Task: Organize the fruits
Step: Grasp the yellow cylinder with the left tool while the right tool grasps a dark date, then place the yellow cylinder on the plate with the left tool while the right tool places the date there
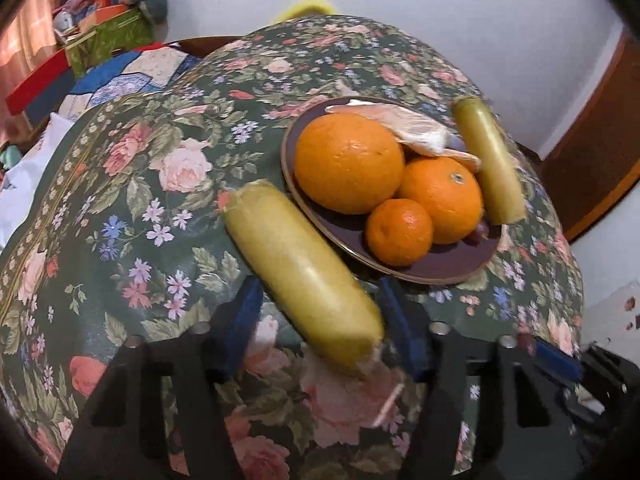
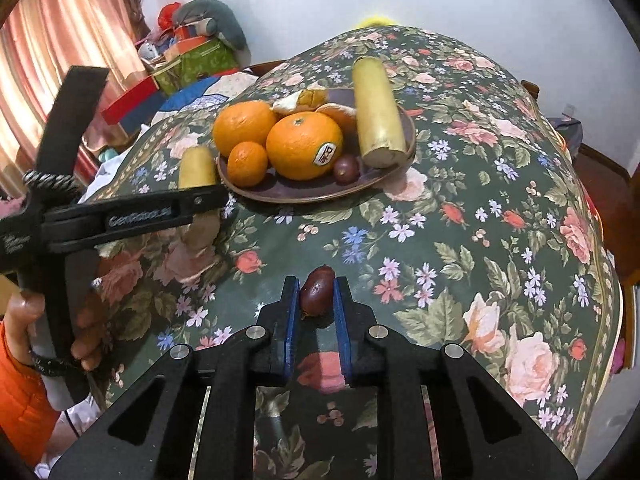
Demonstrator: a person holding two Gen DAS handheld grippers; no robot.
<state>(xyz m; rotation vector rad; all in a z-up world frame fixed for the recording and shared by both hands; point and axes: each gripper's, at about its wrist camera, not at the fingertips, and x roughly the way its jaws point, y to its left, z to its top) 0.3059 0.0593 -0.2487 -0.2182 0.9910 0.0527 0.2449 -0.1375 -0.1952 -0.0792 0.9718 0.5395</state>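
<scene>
A dark purple plate (image 1: 404, 276) (image 2: 300, 196) on the floral tablecloth holds three oranges (image 1: 348, 164) (image 2: 304, 146), a yellow-green cane piece (image 1: 488, 164) (image 2: 376, 112), a small dark red fruit (image 2: 346, 168) and some peel. A second cane piece (image 1: 296, 272) (image 2: 196, 168) lies slanted between the fingers of my left gripper (image 1: 320, 300) (image 2: 208, 200), just left of the plate. Cloth shows between it and the left pad, so the jaws stand open around it. My right gripper (image 2: 316, 284) is shut on another small dark red fruit (image 2: 316, 292), low over the cloth in front of the plate.
The round table (image 2: 480, 220) drops away at its right and far edges. Behind it on the left are a quilted bed (image 1: 132, 80), stacked boxes (image 2: 192, 60) and a pink curtain (image 2: 60, 40). A hand in an orange sleeve (image 2: 24, 320) holds the left gripper.
</scene>
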